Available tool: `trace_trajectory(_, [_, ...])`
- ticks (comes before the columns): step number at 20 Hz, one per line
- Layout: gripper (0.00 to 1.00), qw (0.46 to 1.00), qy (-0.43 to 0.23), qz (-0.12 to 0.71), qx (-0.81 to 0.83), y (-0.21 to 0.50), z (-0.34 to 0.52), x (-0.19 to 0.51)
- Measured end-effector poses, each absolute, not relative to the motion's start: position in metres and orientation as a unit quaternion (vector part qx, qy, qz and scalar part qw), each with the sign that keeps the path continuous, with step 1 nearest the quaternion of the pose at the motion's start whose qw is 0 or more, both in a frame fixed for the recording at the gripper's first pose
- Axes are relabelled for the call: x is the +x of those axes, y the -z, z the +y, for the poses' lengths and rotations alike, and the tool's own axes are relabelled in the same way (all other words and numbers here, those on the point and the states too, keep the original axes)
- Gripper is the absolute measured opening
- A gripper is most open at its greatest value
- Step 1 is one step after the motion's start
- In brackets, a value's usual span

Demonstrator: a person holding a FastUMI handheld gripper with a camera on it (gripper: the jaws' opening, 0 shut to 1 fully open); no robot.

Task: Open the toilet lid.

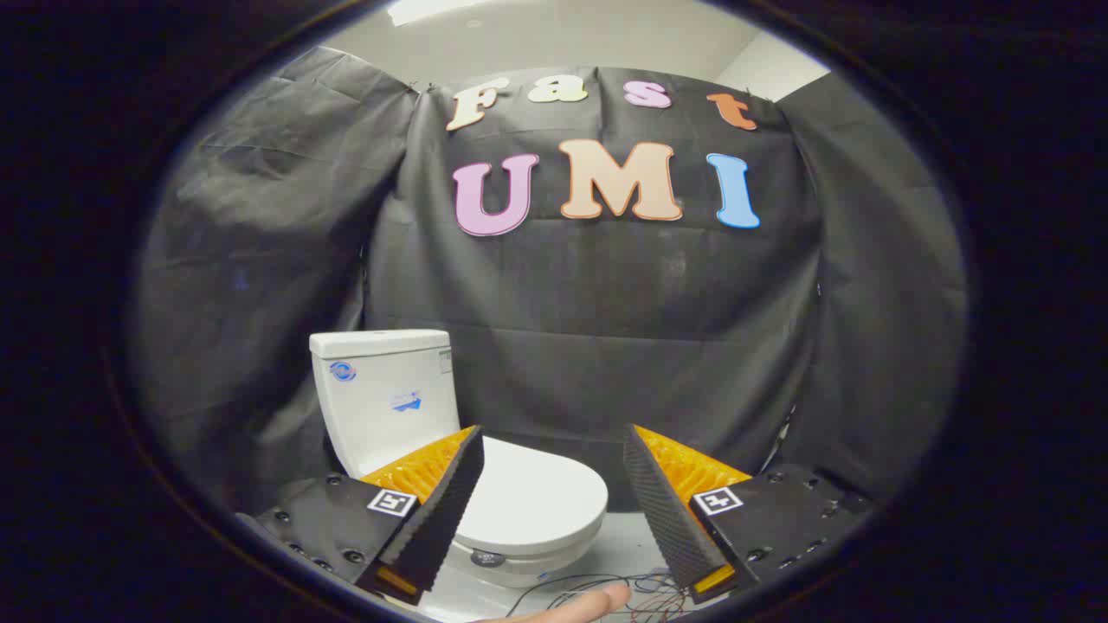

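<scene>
The gripper hangs with fingers wide apart, holding nothing. Beyond them, toward the left, the toilet lid lies closed on the bowl before the cistern. It looks rigid, smooth and probably slippery; its near front edge seems the best hold.

The white toilet stands against the black cloth wall, tank upright behind the bowl. Its lid lies flat and closed over the seat.
</scene>
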State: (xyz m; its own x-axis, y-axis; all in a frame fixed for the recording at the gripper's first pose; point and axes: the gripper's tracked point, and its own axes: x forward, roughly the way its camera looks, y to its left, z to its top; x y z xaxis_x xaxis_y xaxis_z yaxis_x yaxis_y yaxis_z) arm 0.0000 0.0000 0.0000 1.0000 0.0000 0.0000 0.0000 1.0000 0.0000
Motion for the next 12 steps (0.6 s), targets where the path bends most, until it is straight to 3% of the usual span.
trace_trajectory(12, [1.00, 1.000, 0.006, -0.010, 0.027, -0.0004, -0.0061, -0.0046])
